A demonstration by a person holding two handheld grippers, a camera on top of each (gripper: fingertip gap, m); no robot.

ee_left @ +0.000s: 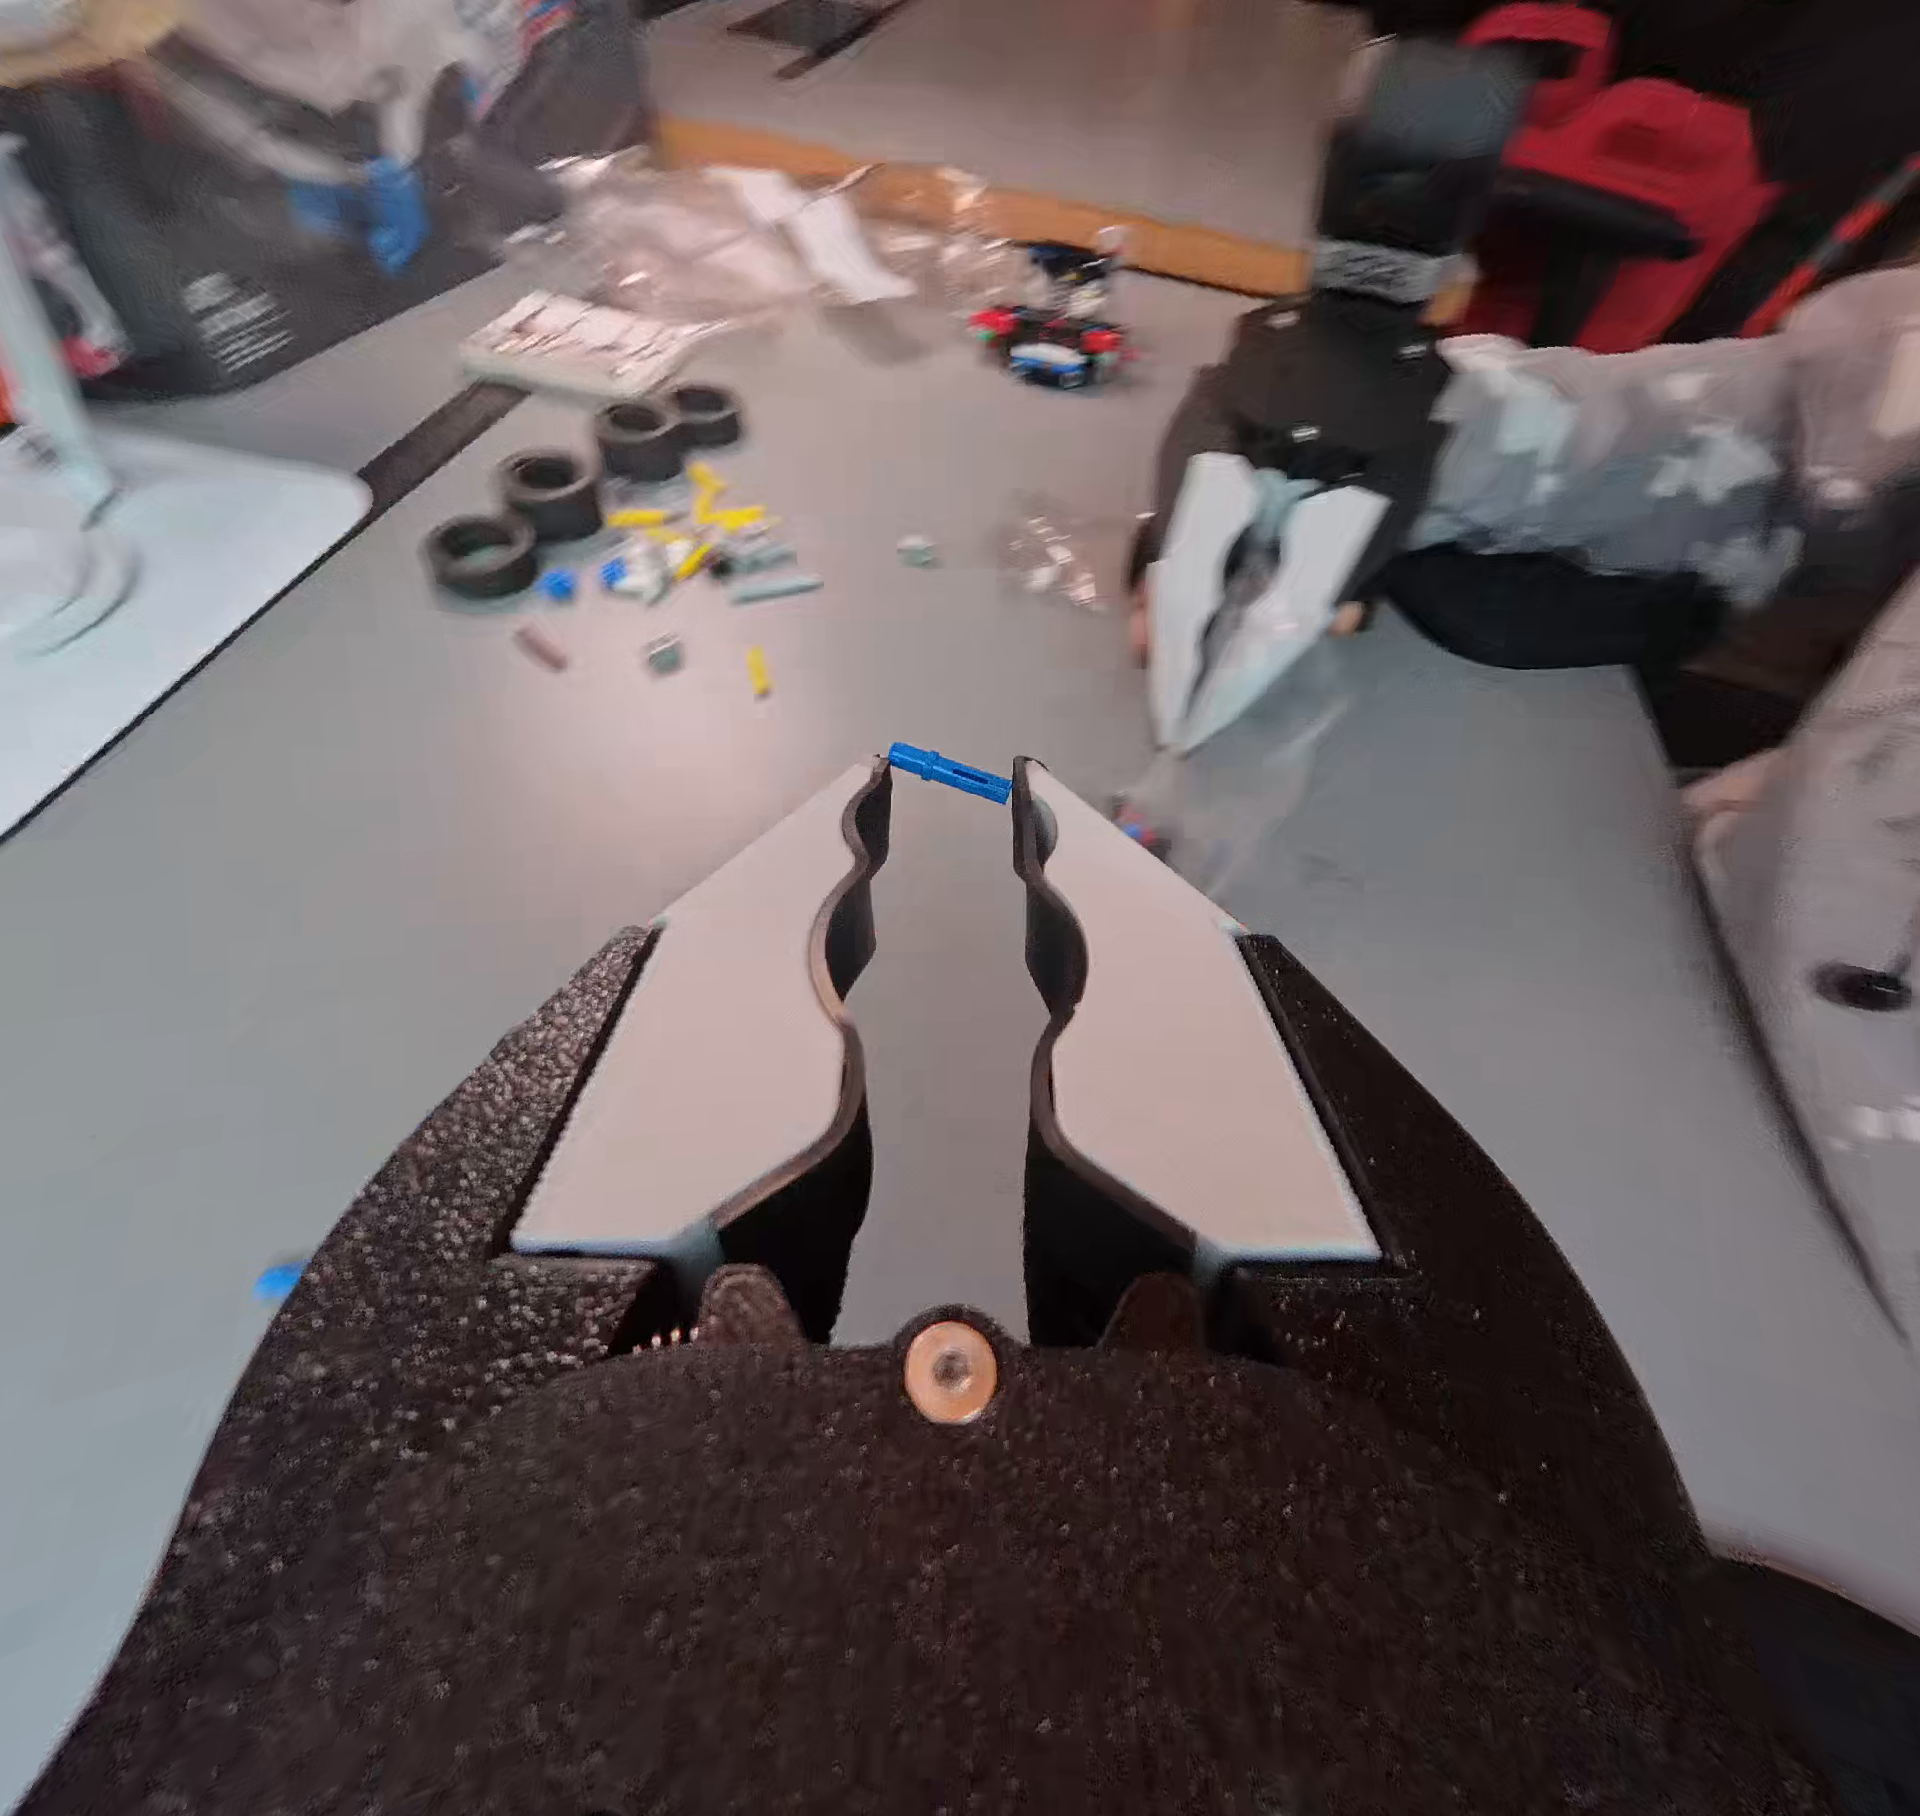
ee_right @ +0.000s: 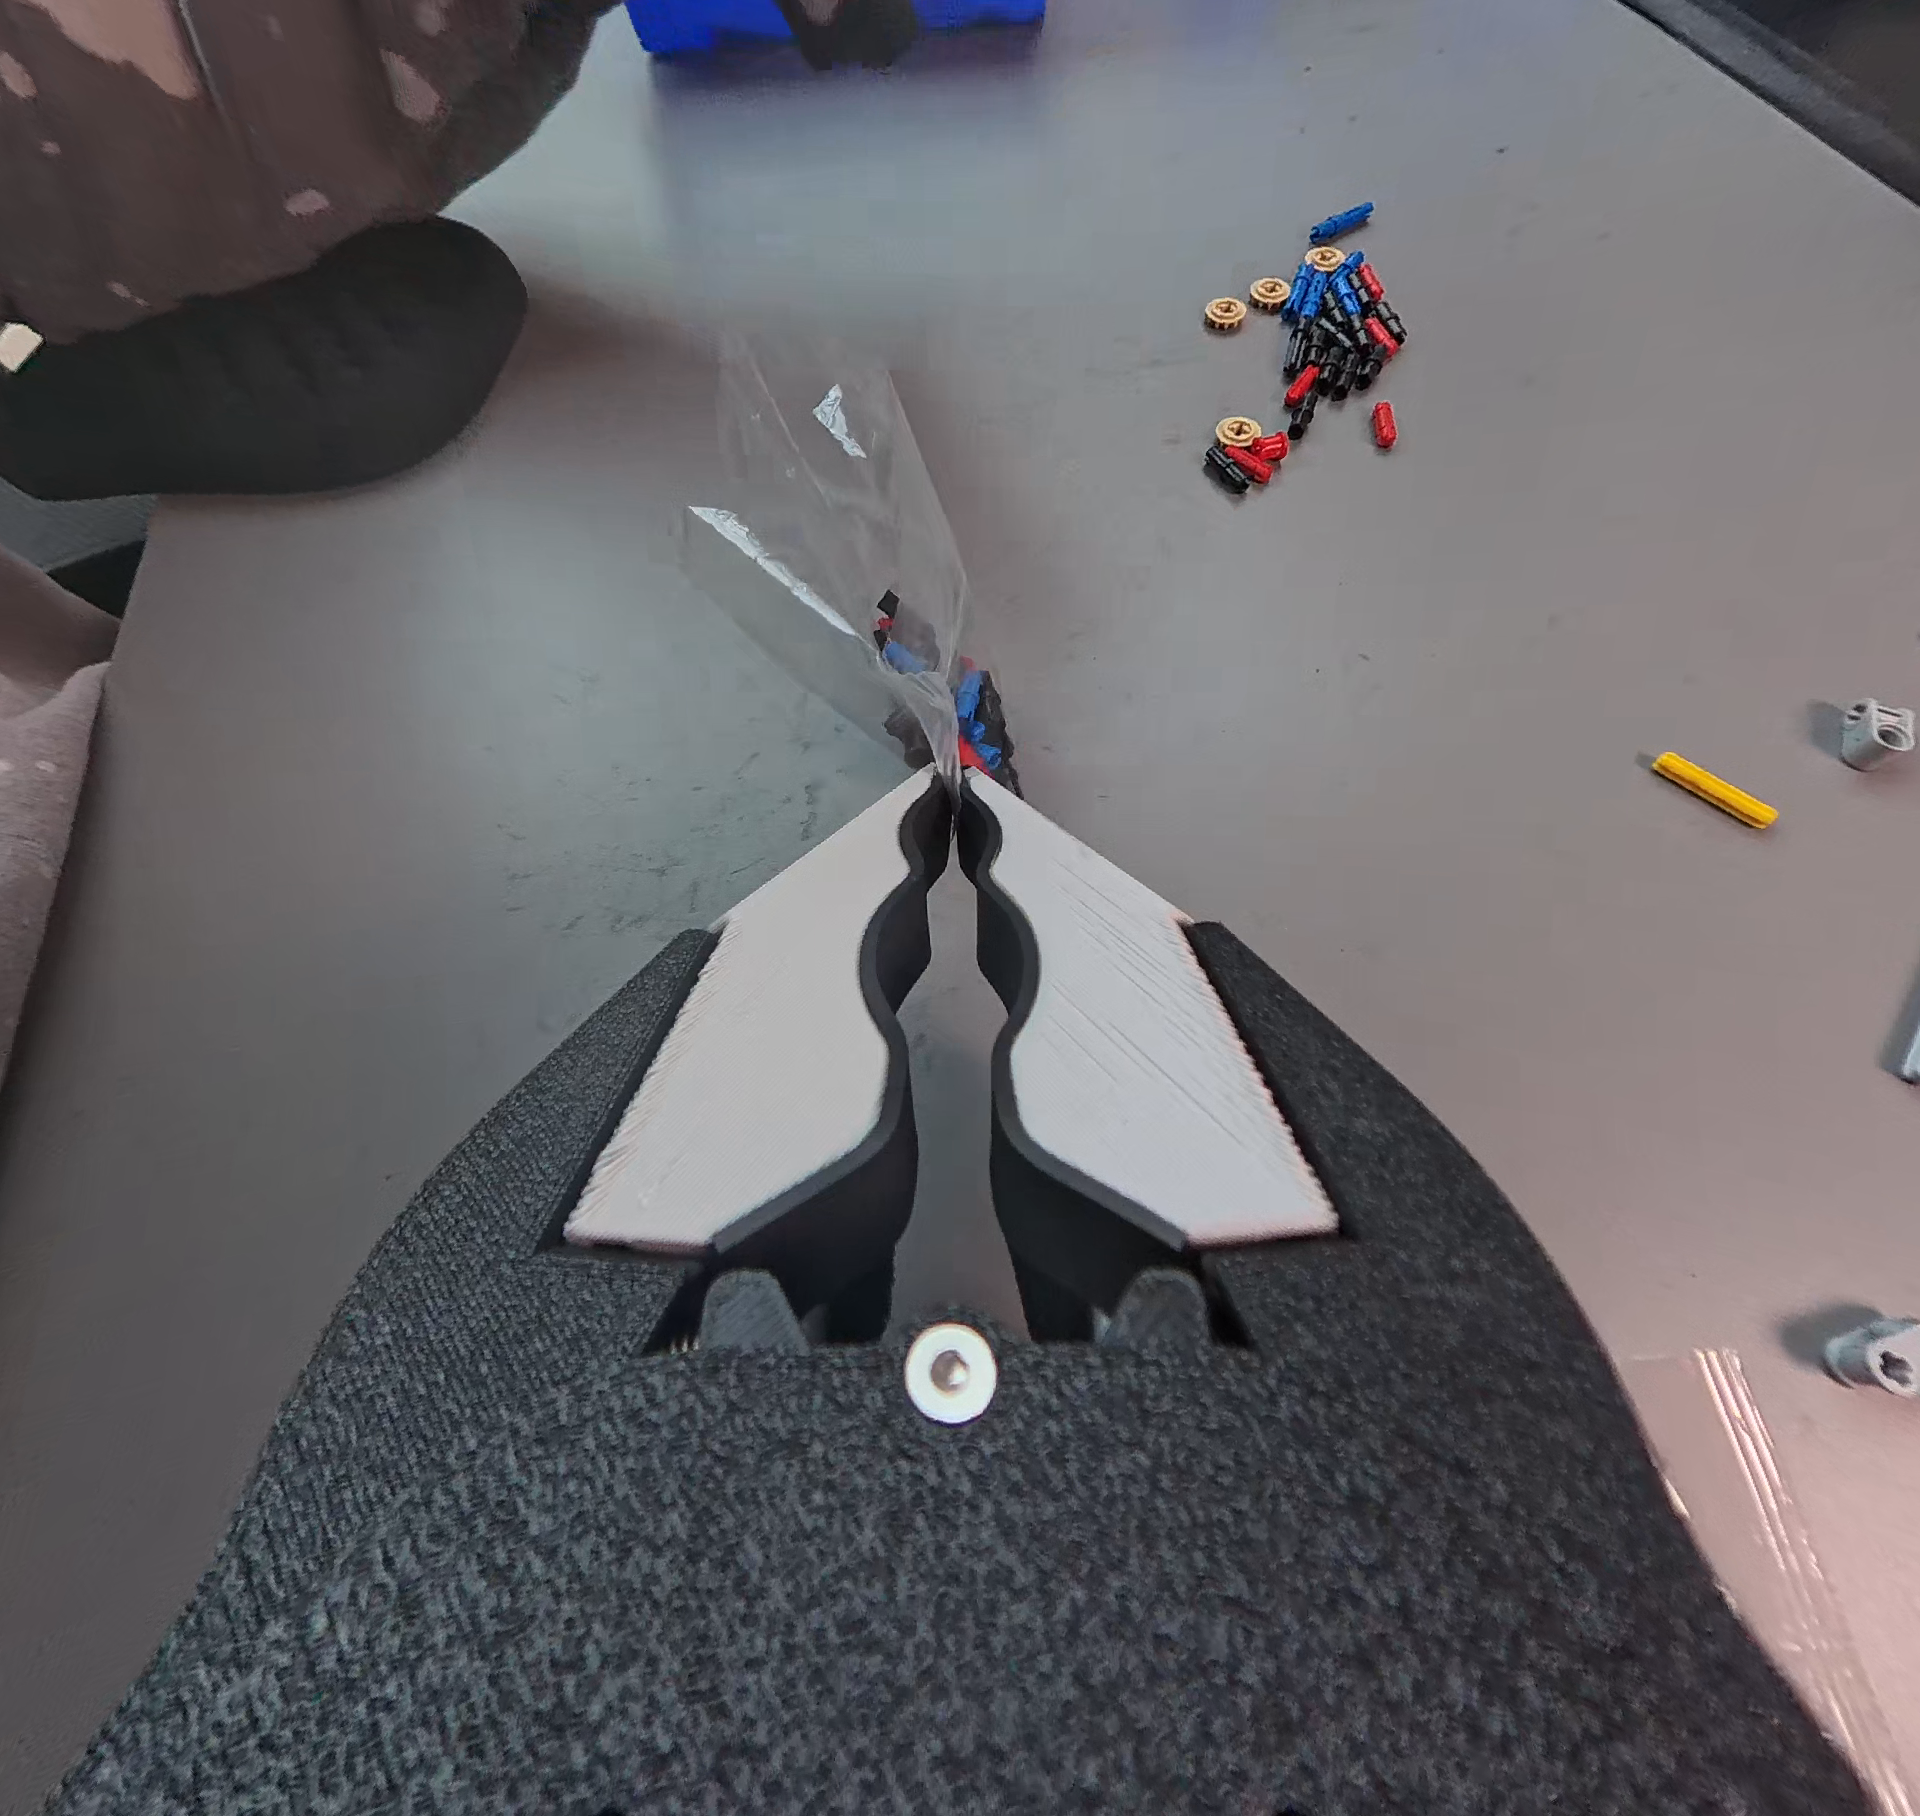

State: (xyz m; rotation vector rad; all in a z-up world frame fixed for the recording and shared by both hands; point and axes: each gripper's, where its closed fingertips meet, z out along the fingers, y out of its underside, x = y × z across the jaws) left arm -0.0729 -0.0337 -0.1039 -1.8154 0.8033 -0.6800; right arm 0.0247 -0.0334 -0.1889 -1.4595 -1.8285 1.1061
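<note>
Left gripper pinches small blue plastic pin crosswise, axis 10-to-4 o'clock; right gripper, at 2 o'clock, clamps clear plastic bag of pins.

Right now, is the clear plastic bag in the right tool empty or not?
Not empty. The clear plastic bag still holds small blue, red and black pins bunched near the right tool, which pinches the bag.

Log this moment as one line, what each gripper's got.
left gripper: shut on blue pin | right gripper: shut on clear bag of pins | loose pins on grey table
</note>
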